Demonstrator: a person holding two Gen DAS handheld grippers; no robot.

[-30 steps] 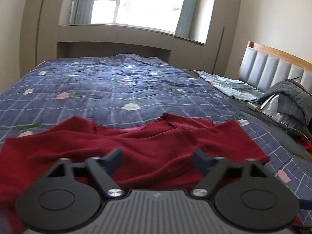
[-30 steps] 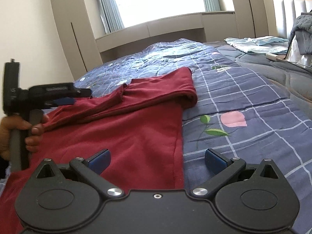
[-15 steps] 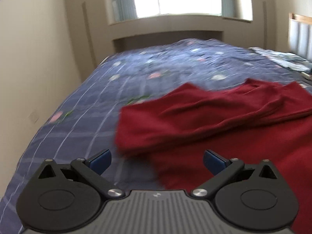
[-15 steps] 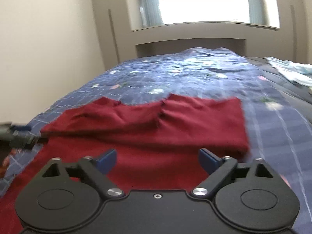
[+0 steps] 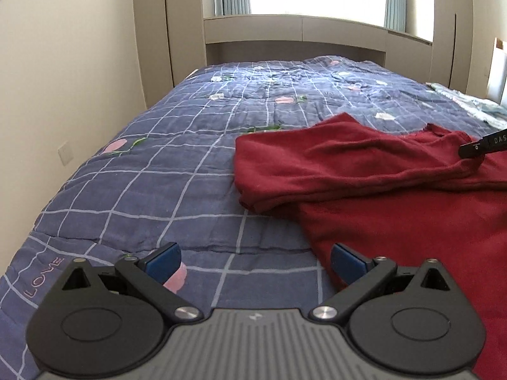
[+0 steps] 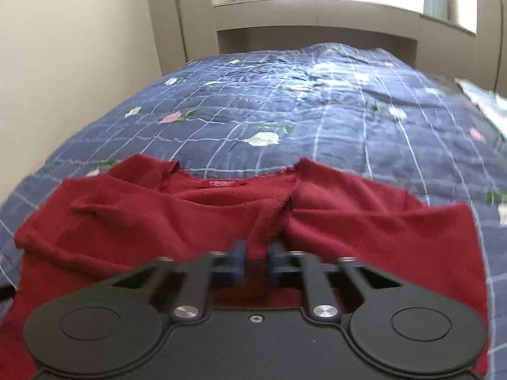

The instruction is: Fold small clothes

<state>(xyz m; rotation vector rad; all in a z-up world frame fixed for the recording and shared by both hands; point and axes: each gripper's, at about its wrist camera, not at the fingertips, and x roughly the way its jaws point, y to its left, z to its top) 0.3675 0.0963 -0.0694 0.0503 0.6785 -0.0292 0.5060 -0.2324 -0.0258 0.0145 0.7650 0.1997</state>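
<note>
A dark red shirt lies on the blue checked quilt, its sleeves folded across the chest. In the right wrist view the red shirt fills the near half, collar away from me. My left gripper is open and empty, low over the quilt at the shirt's left edge. My right gripper is nearly closed, its blue fingers pinching a ridge of the shirt's fabric below the collar. Part of the right gripper shows at the far right of the left wrist view.
A beige wall runs along the bed's left side. A cabinet and window ledge stand beyond the bed's far end. Light blue folded cloth lies at the far right of the bed.
The left gripper has swung left to the shirt's left edge. The right gripper has moved to the shirt's middle and closed its fingers on the fabric.
</note>
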